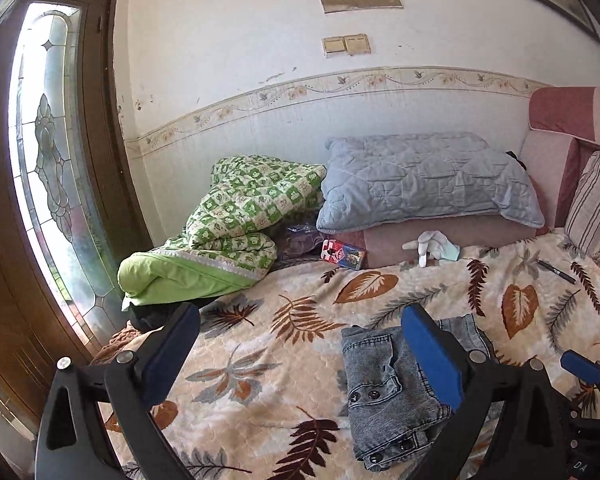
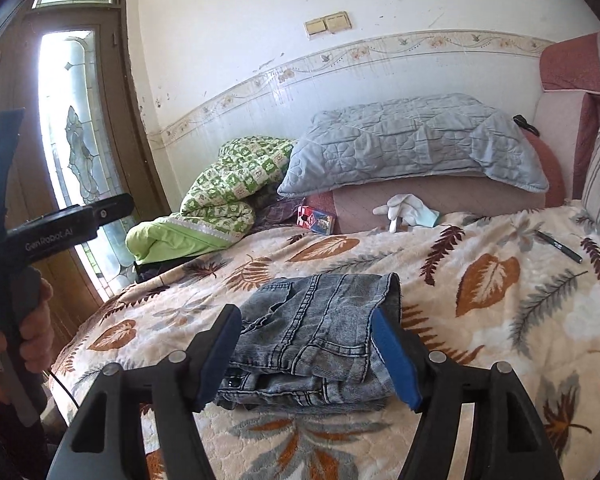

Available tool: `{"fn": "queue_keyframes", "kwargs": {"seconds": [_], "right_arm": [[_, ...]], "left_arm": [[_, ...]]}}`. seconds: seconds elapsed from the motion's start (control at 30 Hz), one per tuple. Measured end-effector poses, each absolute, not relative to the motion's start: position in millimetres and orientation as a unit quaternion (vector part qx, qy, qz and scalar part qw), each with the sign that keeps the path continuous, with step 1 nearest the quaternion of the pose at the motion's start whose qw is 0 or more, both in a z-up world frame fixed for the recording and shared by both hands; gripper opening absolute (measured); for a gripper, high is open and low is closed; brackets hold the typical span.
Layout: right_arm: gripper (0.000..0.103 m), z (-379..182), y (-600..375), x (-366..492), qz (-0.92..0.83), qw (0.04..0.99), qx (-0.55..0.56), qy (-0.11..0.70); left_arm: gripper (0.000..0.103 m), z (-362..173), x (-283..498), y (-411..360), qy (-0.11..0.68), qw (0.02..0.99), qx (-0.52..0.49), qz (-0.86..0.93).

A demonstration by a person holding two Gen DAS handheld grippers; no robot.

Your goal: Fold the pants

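On the leaf-patterned cream blanket (image 2: 500, 320), the folded grey washed-denim pants (image 2: 312, 332) lie as a compact stack. Left gripper (image 1: 300, 348): blue-padded jaws spread wide, nothing between them, pants just beside. Right gripper (image 2: 308, 360): jaws apart, straddling the stack, pads not pressing.

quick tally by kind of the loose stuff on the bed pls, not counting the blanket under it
folded jeans: 1
quilts, green checked quilt and grey-blue quilt: 2
white glove: 1
black pen: 1
small printed box: 1
total: 6
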State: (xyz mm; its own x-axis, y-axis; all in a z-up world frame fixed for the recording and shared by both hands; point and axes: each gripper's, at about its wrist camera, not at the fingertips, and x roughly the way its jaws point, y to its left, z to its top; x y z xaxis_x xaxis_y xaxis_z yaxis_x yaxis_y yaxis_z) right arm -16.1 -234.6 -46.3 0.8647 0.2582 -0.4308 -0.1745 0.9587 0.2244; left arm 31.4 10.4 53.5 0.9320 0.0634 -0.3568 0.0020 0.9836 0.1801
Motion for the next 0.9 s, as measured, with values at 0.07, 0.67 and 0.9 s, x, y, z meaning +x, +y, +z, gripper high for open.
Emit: {"fn": "queue_keyframes", "kwargs": {"seconds": [0.07,0.67,0.9], "right_arm": [[0.071,-48,-233,-22,0.107,0.963,0.086,0.233],[0.072,-53,-221,-24,0.104,0.967,0.068,0.221],[0.072,-54,-228,-20,0.1,0.967,0.073,0.22]], "left_arm": [[0.101,57,27,18,0.181,0.98,0.079,0.022],[0.101,58,27,30,0.184,0.981,0.056,0.017],[0.101,51,34,20,0.198,0.979,0.052,0.004]]}}
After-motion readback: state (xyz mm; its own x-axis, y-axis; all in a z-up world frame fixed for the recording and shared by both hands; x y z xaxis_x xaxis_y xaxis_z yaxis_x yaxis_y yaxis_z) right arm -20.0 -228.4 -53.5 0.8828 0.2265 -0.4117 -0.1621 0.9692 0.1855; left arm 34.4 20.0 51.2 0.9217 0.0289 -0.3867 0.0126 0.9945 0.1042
